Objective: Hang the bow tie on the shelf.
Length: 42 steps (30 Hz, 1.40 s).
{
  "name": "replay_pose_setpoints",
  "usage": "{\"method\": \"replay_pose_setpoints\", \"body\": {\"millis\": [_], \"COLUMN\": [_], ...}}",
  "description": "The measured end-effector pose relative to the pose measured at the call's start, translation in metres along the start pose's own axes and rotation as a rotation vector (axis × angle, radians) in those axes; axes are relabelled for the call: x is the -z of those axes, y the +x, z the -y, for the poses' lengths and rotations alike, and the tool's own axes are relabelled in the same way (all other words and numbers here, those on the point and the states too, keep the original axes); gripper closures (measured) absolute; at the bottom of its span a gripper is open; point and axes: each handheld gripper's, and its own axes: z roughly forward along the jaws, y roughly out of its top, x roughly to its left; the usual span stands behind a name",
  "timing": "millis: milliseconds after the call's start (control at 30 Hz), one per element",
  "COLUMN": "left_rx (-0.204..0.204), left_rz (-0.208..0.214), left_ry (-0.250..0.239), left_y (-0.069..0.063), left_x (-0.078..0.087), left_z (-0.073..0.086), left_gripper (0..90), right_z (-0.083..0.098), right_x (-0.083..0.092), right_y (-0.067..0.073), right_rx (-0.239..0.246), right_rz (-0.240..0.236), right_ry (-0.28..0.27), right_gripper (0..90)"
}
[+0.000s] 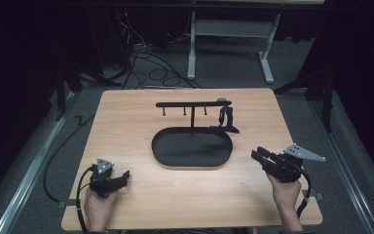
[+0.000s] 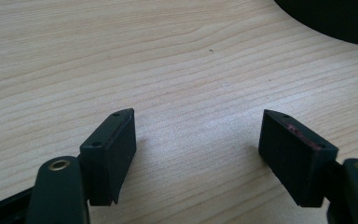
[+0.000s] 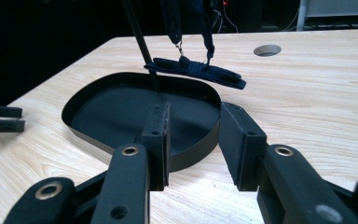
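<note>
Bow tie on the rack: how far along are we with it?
Nothing looks done yet: the dark bow tie hangs by its strap from the black rack over the oval tray. In hand: the right gripper, jaws open and empty, points at the tray and bow tie. The left gripper rests open on the table. Reaching and gripping the bow tie remain.

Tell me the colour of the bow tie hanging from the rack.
The bow tie is dark navy blue, best seen in the right gripper view.
</note>
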Motion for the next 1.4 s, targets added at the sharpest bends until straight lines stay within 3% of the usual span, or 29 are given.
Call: {"method": "replay_pose_setpoints", "body": {"millis": [400,800,1400], "left_rx": [0.000,0.000,0.000], "left_rz": [0.000,0.000,0.001], "left_ry": [0.000,0.000,0.000], "left_y": [0.000,0.000,0.000], "left_x": [0.000,0.000,0.000], "left_z": [0.000,0.000,0.000], "left_gripper": [27.9,27.9,27.8], "right_z": [0.006,0.007,0.011], "right_x": [-0.018,-0.030,-0.046], "right_y": [0.002,0.000,-0.003], "right_rx": [0.001,0.026,0.026], "right_rz": [-0.009,0.009,0.025], "right_ry": [0.038,0.079,0.120], "right_gripper": [66.2,66.2,66.3]}}
